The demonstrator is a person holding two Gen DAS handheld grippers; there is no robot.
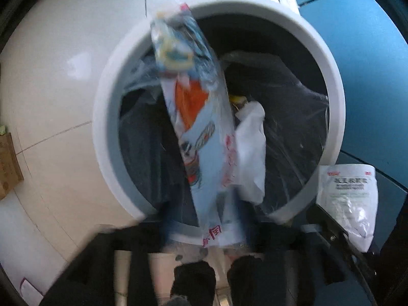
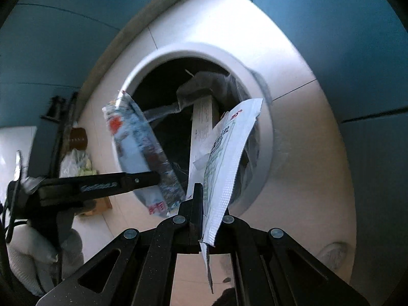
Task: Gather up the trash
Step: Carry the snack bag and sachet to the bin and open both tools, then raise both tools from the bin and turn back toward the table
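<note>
A: Status, left gripper (image 1: 219, 265)?

B: Fingers (image 1: 193, 278) clenched on lower end of blue snack wrapper (image 1: 201, 127). Wrapper extends up and over mouth of white round trash bin (image 1: 107, 127). Motion-blurred in both views; seen from right wrist as hanging in front of bin opening (image 2: 137, 137), with left gripper's finger (image 2: 119, 182) crossing in front of it.

A: Right gripper (image 2: 204, 219)?

B: Fingers closed on bottom edge of white printed pouch (image 2: 224, 165). Pouch stands tilted, upper corner reaching across bin rim (image 2: 267, 137). From left wrist, same pouch (image 1: 349, 199) visible just beside bin, outside rim, at lower right.

A: Bin contents?

B: Lined with dark, glossy trash bag (image 1: 280, 97). Crumpled white plastic (image 1: 251, 153) inside, touching right side of wrapper in view. Small yellow item (image 1: 237, 99) above it, too hidden to identify. Long white printed box (image 2: 202, 125) leaning inside, seen from right wrist.

A: Surroundings?

B: White tiled floor (image 1: 51, 63) under bin. Blue wall panel (image 1: 369, 63) behind. Cardboard box (image 1: 9, 165) at far left edge.
</note>
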